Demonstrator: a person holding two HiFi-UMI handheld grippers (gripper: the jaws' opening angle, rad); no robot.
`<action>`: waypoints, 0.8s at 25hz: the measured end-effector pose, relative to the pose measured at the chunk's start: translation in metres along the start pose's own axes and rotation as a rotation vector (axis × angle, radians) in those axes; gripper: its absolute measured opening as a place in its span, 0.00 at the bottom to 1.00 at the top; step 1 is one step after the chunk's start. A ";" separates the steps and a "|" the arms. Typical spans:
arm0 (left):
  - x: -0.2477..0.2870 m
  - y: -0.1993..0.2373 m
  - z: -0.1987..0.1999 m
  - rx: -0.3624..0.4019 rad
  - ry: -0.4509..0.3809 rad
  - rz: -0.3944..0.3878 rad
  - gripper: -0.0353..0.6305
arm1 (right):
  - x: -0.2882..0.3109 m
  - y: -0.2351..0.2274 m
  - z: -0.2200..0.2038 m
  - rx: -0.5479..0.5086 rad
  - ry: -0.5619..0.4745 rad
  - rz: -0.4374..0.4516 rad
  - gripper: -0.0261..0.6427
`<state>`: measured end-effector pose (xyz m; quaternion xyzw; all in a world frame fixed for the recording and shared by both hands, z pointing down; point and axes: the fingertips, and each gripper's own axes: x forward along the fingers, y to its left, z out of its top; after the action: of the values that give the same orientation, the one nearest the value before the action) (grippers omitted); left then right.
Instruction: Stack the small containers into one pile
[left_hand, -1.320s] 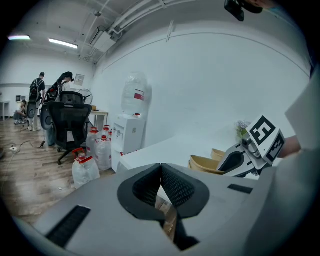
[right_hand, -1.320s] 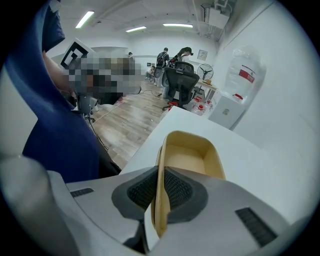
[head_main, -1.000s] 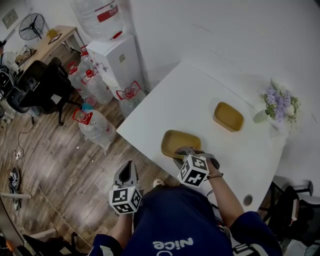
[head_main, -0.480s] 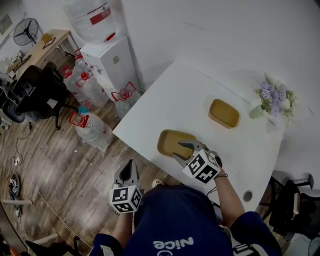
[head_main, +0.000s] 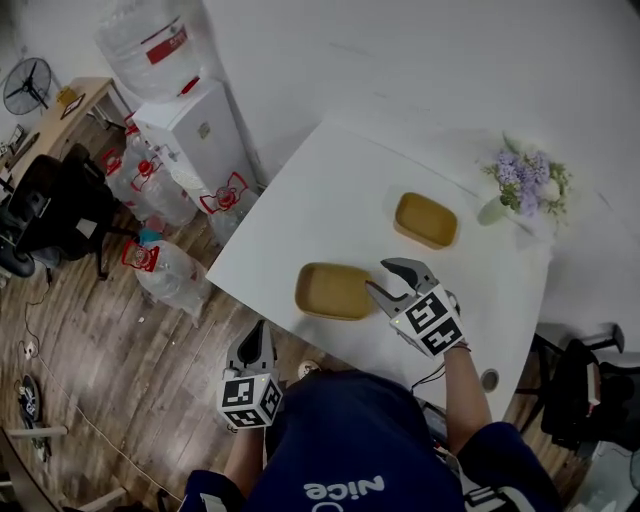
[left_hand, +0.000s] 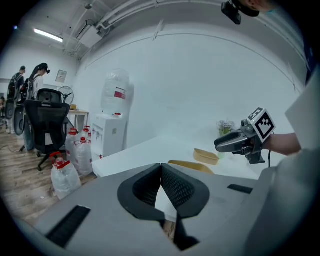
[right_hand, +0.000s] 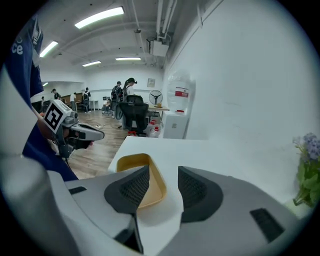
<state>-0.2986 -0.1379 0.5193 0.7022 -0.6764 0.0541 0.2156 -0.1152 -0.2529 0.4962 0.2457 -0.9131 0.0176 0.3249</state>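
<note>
Hovering far left, off the desk (head_main: 330, 190): left gripper (head_main: 256, 335), jaws pressed together, empty. Lying by the desk's front edge: near container (head_main: 335, 291), shallow, rounded-oblong, mustard yellow, open side up. Hanging just right of it: right gripper (head_main: 383, 277), jaws having just been opening, standing apart, gripping nothing. Sitting well apart, further back: matching far container (head_main: 426, 220). Catching both in the left gripper view; framing only the near one in the right gripper view.

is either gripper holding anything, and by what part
Nothing is held. The right gripper has just opened, empty, near the closer container; the left gripper is shut, empty.
</note>
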 end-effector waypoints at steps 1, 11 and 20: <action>0.001 -0.003 0.002 0.000 -0.001 -0.010 0.08 | -0.003 -0.008 -0.001 0.005 -0.004 -0.023 0.28; 0.009 -0.016 0.026 -0.091 -0.040 -0.066 0.08 | -0.040 -0.076 0.008 0.013 -0.045 -0.172 0.28; 0.019 -0.022 0.039 -0.075 -0.051 -0.080 0.08 | -0.057 -0.138 0.019 -0.007 -0.046 -0.237 0.28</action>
<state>-0.2839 -0.1704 0.4856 0.7214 -0.6545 0.0021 0.2264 -0.0243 -0.3532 0.4295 0.3508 -0.8851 -0.0297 0.3045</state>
